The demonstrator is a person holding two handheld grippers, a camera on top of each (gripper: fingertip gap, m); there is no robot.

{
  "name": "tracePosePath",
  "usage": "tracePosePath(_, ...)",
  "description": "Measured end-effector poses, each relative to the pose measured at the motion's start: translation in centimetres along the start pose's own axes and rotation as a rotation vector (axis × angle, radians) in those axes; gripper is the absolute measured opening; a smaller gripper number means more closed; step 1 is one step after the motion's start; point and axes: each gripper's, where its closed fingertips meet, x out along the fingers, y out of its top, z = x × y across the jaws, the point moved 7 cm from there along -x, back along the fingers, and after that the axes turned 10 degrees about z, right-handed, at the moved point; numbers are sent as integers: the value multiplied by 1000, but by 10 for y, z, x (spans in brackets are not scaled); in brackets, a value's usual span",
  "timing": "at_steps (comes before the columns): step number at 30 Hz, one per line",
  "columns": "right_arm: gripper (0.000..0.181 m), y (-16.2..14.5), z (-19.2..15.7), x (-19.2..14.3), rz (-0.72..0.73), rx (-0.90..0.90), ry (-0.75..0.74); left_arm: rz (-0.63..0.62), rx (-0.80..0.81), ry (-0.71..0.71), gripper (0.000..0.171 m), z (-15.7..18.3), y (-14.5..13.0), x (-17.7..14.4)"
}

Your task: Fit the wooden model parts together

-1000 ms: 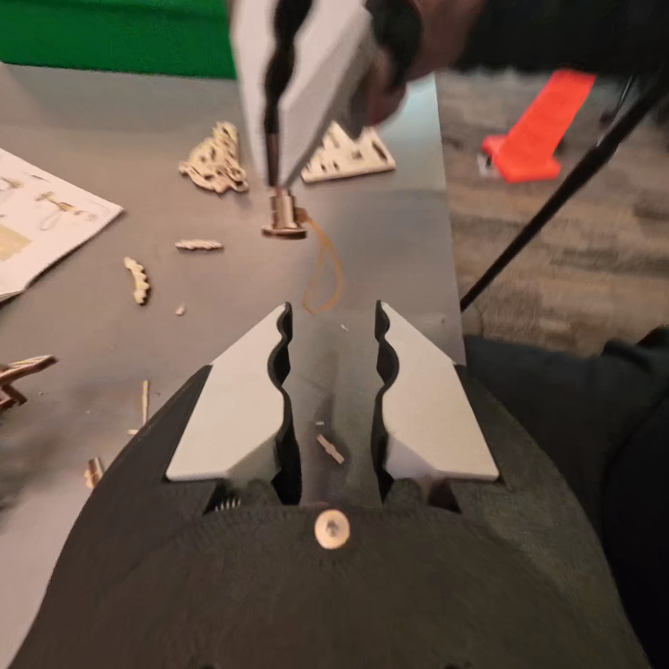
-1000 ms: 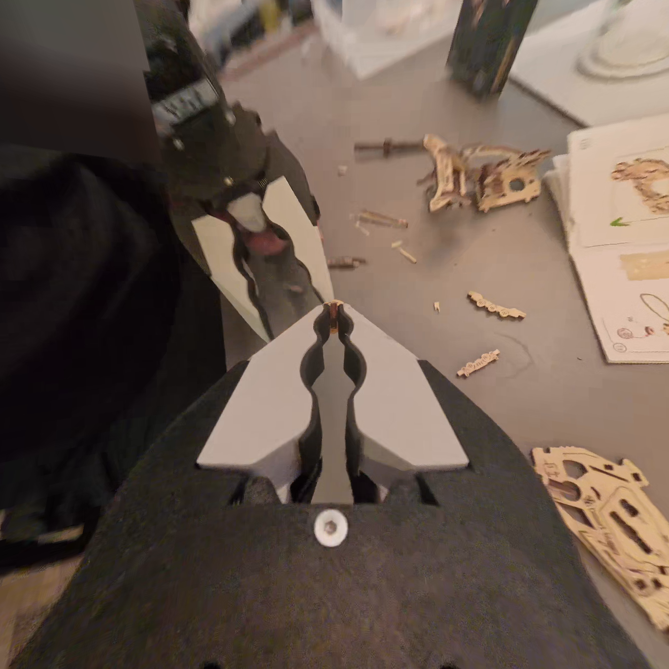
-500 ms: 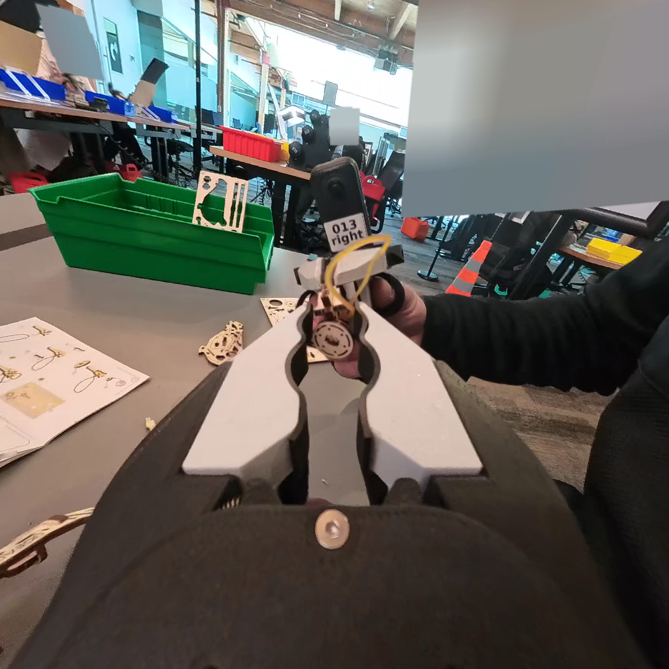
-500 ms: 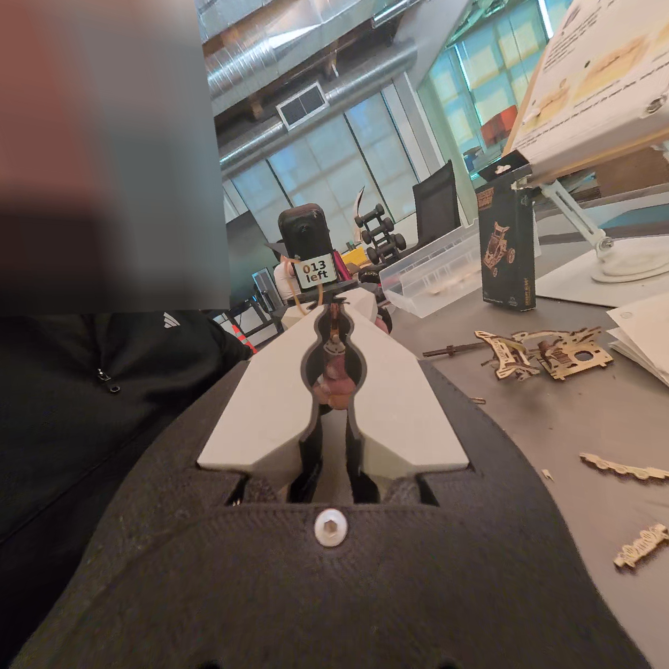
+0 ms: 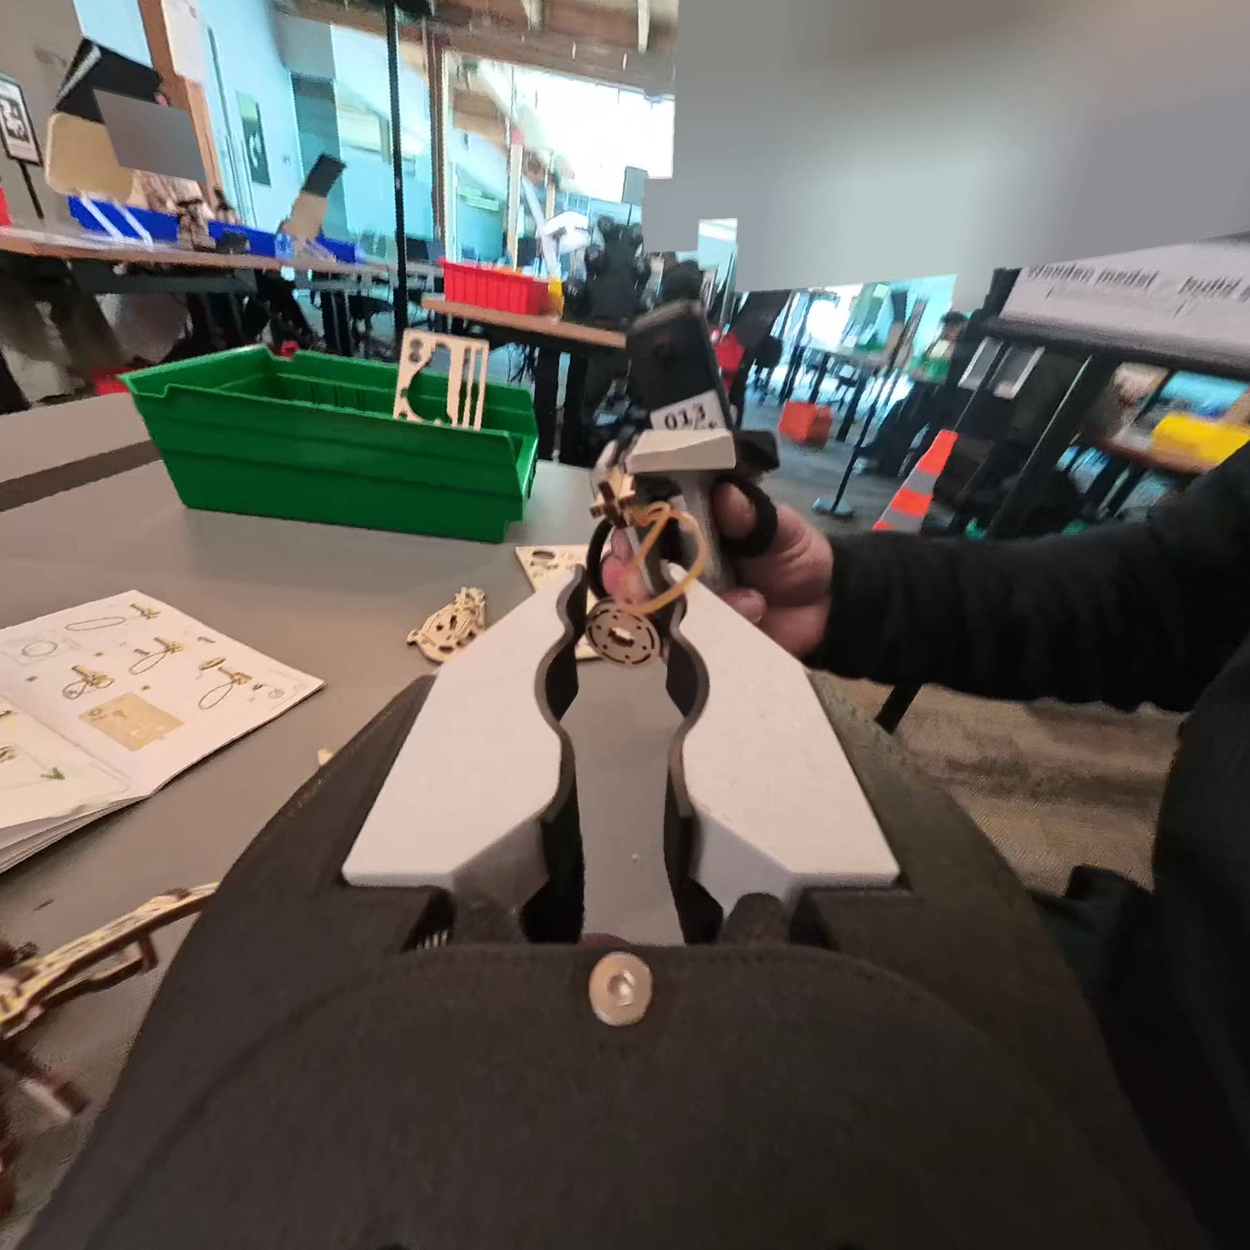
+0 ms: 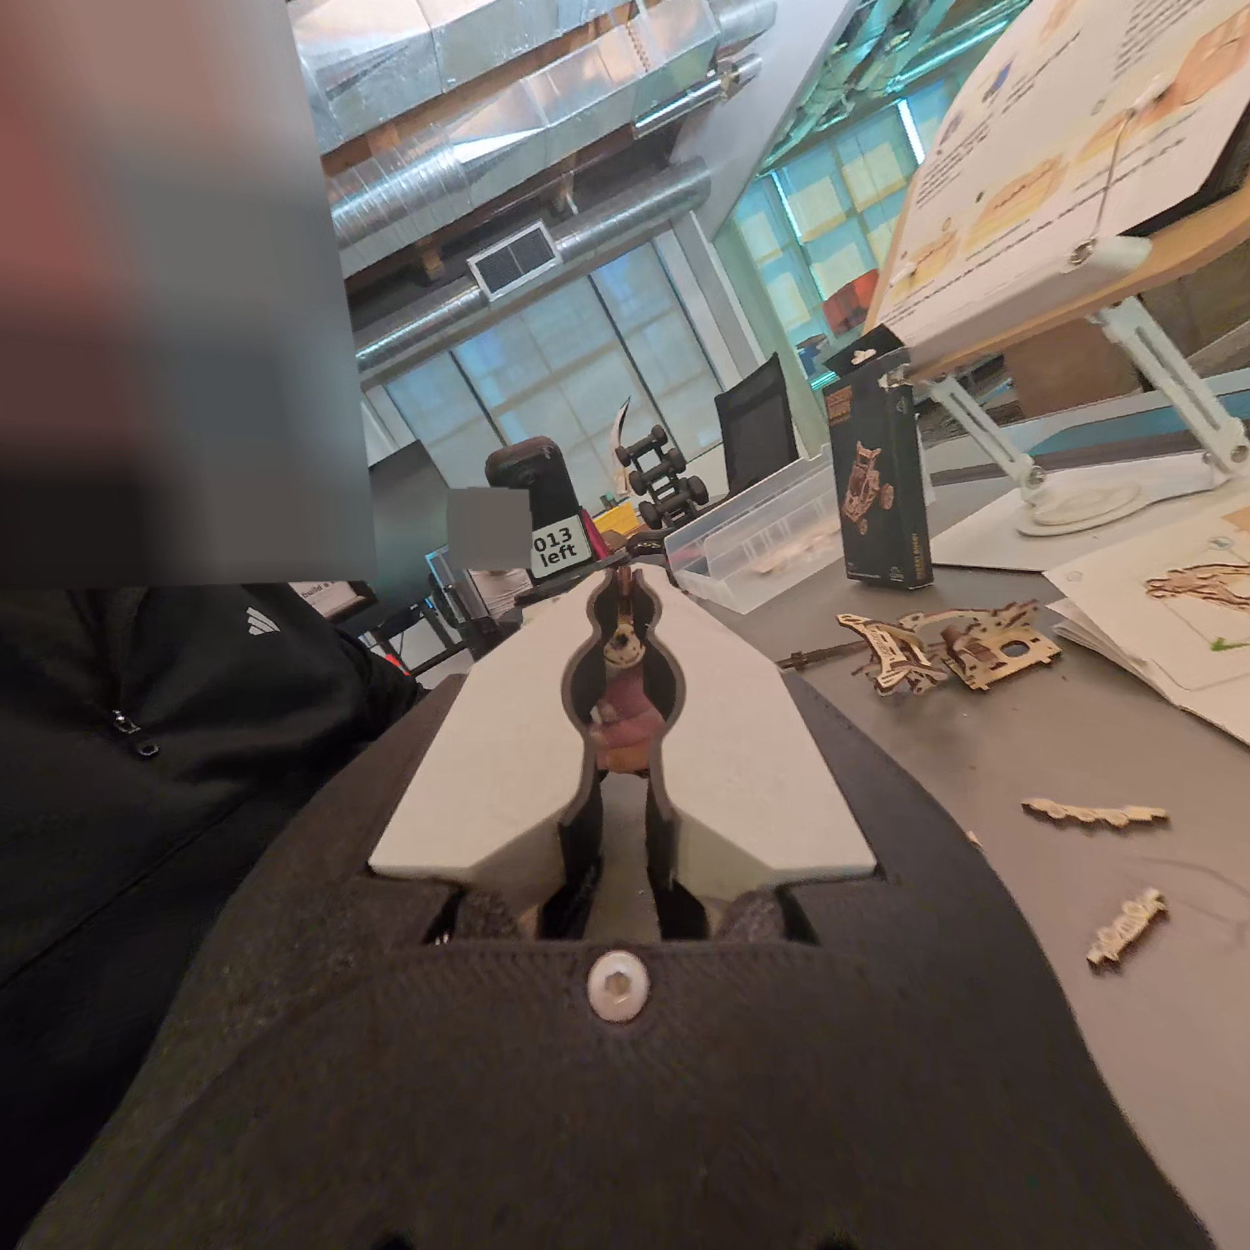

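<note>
Since half a second ago both grippers have stayed lifted off the table and facing each other; the right one has swung up and a little aside, so its axle piece now sits above the left tips instead of straight behind the disc.

In the left wrist view, our left gripper (image 5: 622, 632) has its fingers closed most of the way, nipping a small round wooden disc (image 5: 621, 638) by its edges at the very tips. Beyond it our right gripper (image 5: 619, 504) holds a short cross-ended axle (image 5: 612, 504), with a yellow rubber band (image 5: 669, 565) looping from it down toward the disc. The green bin (image 5: 338, 450) and booklet (image 5: 128, 697) lie well apart on the table (image 5: 304, 582).

In the right wrist view, the right fingers are nearly together, pinching that thin axle (image 6: 626, 588) at the tips. The disc (image 6: 626, 649) shows through the gap, edge-held by the far gripper. Other wooden parts (image 6: 940, 653) lie on the table.

To do this well, we think, we should line the axle's end with the disc's centre hole, keep the disc square to it, mind the band, and push gently without twisting.
</note>
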Motion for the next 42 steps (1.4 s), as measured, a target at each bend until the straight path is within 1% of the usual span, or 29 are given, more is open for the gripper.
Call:
tracePosePath(2,0,3,-3,-4,25,-5,-9,90,-94,-39,18,-4,4,-4)
tracePosePath(4,0,7,-7,-5,63,10,14,184,-203,-72,18,-10,12,-8)
tracePosePath(6,0,10,-12,-6,107,16,50,248,-240,-110,18,-12,22,-10)
tracePosePath(8,0,16,-15,-8,170,31,93,271,-229,-143,18,-12,33,-11)
tracePosePath(11,0,25,-17,-14,258,47,147,292,-178,-126,18,-18,48,-17)
tracePosePath(14,0,29,-20,-14,283,41,175,290,-131,-125,18,-15,59,-14)
tracePosePath(17,0,31,-23,-10,291,49,197,254,-37,-141,18,0,62,-1)
tracePosePath(21,0,30,-30,-1,261,0,189,247,79,-168,18,19,66,14)
tracePosePath(25,0,29,-44,12,191,-134,159,244,126,-174,18,26,68,21)
tracePosePath(28,0,31,-53,19,170,-193,155,232,157,-166,18,28,68,23)
tracePosePath(33,0,28,-61,28,108,-285,133,246,168,-177,18,32,70,24)
tracePosePath(36,0,27,-64,30,107,-303,144,254,161,-193,18,35,72,24)
tracePosePath(42,0,26,-73,34,71,-425,133,278,114,-220,19,38,75,25)
